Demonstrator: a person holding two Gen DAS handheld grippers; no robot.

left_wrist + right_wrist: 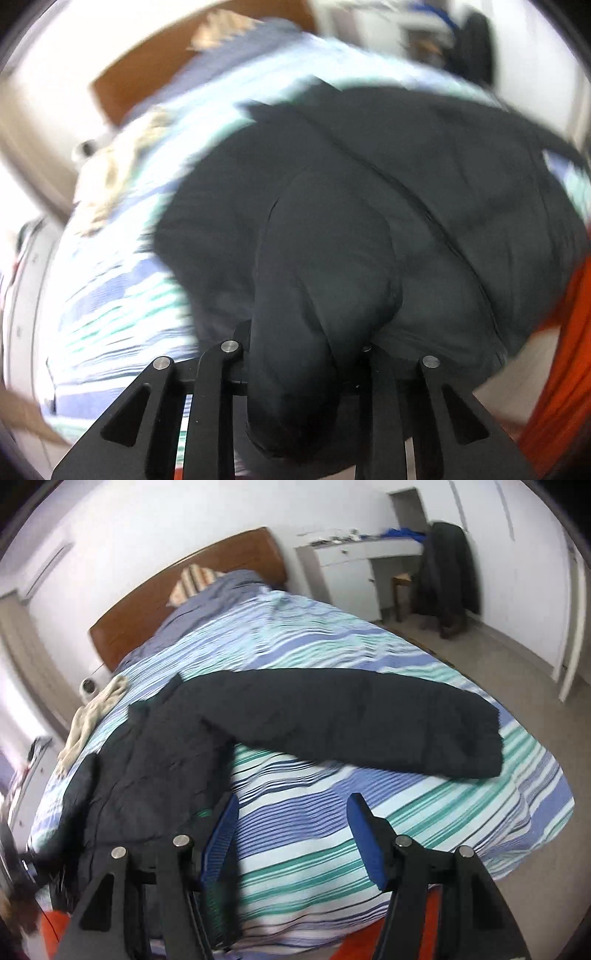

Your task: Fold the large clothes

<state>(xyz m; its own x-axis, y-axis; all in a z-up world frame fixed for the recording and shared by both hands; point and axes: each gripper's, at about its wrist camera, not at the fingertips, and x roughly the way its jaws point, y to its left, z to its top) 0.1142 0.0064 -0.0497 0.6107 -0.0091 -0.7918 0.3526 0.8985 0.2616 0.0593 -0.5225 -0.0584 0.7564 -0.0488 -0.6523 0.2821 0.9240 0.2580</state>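
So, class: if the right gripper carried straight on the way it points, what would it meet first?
Probably the striped bedspread, which fills the gap between the open jaws of the right gripper; the black coat's sleeve lies beyond, though depth is unclear.

A home bedroom: a bed [369,849] with a striped duvet and wooden headboard [147,602], a pillow [194,581] at its head, a white desk [354,557] against the wall, a dark coat [448,576] draped over a chair.

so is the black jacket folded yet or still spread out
Mostly spread: the black jacket lies on the striped bed with one sleeve stretched sideways.
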